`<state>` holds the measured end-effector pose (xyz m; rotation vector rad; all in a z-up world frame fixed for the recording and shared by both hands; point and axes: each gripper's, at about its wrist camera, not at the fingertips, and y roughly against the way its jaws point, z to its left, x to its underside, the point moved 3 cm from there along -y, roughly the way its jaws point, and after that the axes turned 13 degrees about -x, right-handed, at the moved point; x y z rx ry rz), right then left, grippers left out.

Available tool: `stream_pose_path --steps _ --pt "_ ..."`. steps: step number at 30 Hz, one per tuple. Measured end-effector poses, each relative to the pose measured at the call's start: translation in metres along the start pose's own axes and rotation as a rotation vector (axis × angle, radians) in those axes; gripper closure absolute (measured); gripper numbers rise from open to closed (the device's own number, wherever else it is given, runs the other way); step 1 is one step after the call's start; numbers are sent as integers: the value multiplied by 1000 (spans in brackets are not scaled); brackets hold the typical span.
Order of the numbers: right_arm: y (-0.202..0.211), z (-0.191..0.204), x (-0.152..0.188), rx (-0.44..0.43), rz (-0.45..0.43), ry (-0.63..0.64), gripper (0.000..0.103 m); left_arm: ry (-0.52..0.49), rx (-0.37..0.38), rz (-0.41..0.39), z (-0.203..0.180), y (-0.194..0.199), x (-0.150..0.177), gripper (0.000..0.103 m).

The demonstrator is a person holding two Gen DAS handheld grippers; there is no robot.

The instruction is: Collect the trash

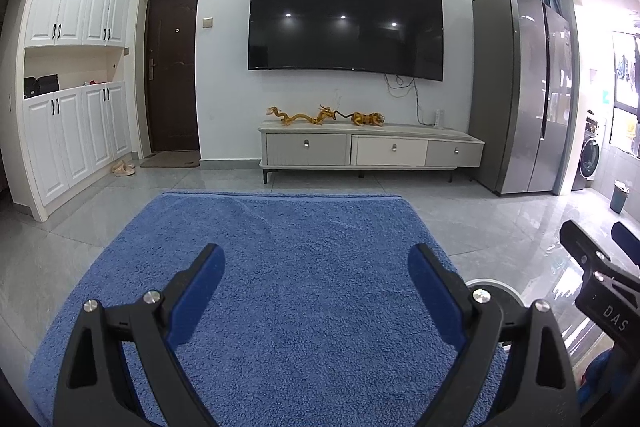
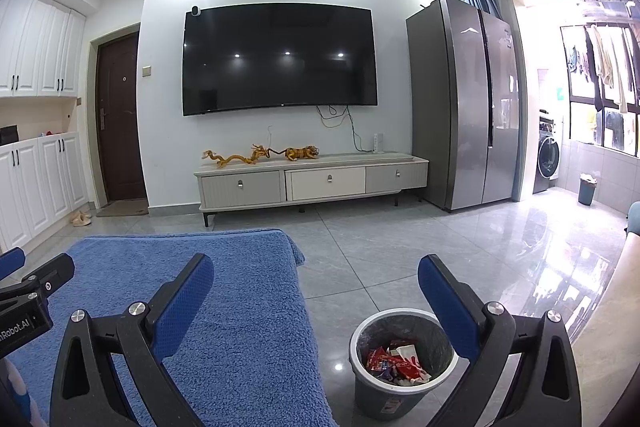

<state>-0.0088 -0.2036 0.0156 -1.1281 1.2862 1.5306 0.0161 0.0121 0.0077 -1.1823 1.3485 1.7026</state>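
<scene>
A grey trash bin [image 2: 362,383] with a dark liner stands on the tiled floor beside the blue towel-covered surface [image 2: 240,307]. Several red and white wrappers [image 2: 394,363] lie inside it. My right gripper [image 2: 316,279] is open and empty, held above the towel's right edge and the bin. My left gripper [image 1: 316,263] is open and empty above the blue towel [image 1: 300,287]. The bin's rim [image 1: 494,287] peeks out behind the left gripper's right finger. No loose trash shows on the towel.
A TV [image 2: 280,59] hangs over a low cabinet [image 2: 312,179] with golden figurines [image 2: 260,155]. A steel fridge [image 2: 464,99] stands to the right, white cupboards [image 1: 72,99] and a brown door [image 1: 172,67] to the left. A second bin [image 2: 587,189] stands by the washing machine.
</scene>
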Motion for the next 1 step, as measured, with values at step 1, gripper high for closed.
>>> stream_pose_path --steps 1 --pt "0 0 0 0 0 -1 0 1 -1 2 1 0 0 10"
